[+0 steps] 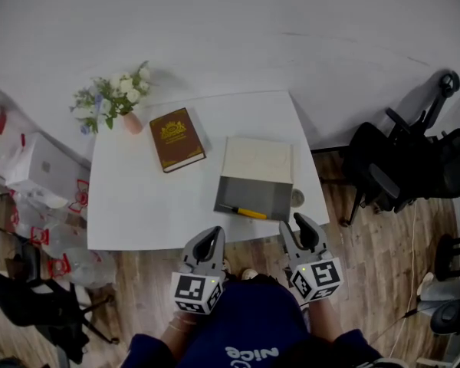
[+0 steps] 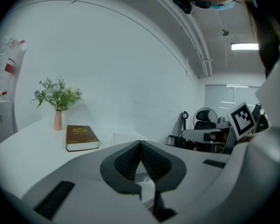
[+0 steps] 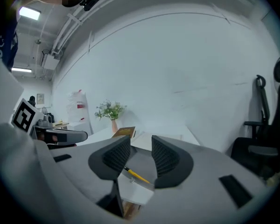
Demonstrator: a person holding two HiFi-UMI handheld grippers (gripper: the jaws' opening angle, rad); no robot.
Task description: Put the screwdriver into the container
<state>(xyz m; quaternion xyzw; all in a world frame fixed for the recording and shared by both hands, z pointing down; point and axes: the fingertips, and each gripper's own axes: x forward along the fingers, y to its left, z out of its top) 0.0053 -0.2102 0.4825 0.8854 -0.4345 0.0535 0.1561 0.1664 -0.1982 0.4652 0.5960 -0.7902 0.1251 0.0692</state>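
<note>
The yellow screwdriver (image 1: 245,211) lay on the grey part of the container (image 1: 254,192), near the front edge of the bench (image 1: 138,198). The left hand-held gripper (image 1: 209,234) was clenched on nothing. The right hand-held gripper (image 1: 303,222) hung released and empty, both at the bench's near edge.

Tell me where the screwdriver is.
Head view, right of centre: the screwdriver lies on the grey surface at the table's front edge, just ahead of the right gripper.

My head camera looks steeply down on the table (image 1: 138,205) from well above, while cameras on the left gripper (image 1: 209,241) and right gripper (image 1: 302,230) sit low at its near edge, both facing the brown book (image 1: 176,139).
</note>
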